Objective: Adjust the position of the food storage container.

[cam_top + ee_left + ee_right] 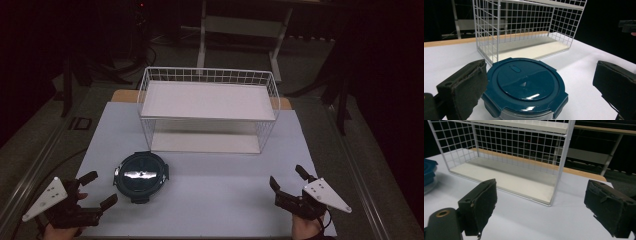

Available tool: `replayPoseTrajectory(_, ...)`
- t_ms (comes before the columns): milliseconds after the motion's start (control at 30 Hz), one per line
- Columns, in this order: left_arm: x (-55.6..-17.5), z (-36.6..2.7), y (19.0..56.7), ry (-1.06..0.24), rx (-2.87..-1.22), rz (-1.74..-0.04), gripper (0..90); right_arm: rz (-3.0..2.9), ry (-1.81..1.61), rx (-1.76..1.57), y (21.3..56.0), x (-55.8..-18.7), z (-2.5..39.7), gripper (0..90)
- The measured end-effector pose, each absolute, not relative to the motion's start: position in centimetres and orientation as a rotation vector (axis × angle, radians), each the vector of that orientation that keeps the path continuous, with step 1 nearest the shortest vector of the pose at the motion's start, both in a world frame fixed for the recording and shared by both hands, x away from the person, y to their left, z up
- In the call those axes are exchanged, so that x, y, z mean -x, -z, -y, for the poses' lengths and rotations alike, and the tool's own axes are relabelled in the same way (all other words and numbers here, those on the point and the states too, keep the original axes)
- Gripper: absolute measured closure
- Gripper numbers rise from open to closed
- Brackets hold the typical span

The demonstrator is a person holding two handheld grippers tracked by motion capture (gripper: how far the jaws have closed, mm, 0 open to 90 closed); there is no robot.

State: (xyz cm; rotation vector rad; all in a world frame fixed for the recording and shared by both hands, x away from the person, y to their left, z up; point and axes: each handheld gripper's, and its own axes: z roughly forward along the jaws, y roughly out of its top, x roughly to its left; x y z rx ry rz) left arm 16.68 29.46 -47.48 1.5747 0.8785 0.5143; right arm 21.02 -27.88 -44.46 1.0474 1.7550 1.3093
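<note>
A round container with a dark teal clip-on lid (140,175) (525,86) sits on the white table, left of centre, in front of a white wire rack (207,107) (524,27) (506,152) with two shelves. My left gripper (98,190) (539,85) hangs open just near-left of the container, its jaws spread wider than the lid and touching nothing. My right gripper (289,180) (544,205) is open at the near right, pointing toward the rack's right end. Only the container's edge (429,173) appears at far left in the right gripper view.
The white table top (220,200) lies on a wooden board whose edge shows behind the rack. Both rack shelves are bare. Dark floor, cables and a white frame stand beyond the table. A person's hands hold the grippers at the bottom edge.
</note>
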Motion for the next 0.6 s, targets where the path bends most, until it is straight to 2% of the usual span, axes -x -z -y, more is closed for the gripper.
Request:
replayPoseTrajectory(300,-16.4,-29.2,46.8,-0.492,-1.574,-0.842,0.0,-1.770,-1.314,-1.023,44.1,-20.7,27.6,11.1)
replayPoseTrajectory(600,-17.1,-29.5,44.3,-0.474,-1.601,-0.839,0.0,-1.766,-1.332,-1.023,43.7,-20.6,27.7,11.1)
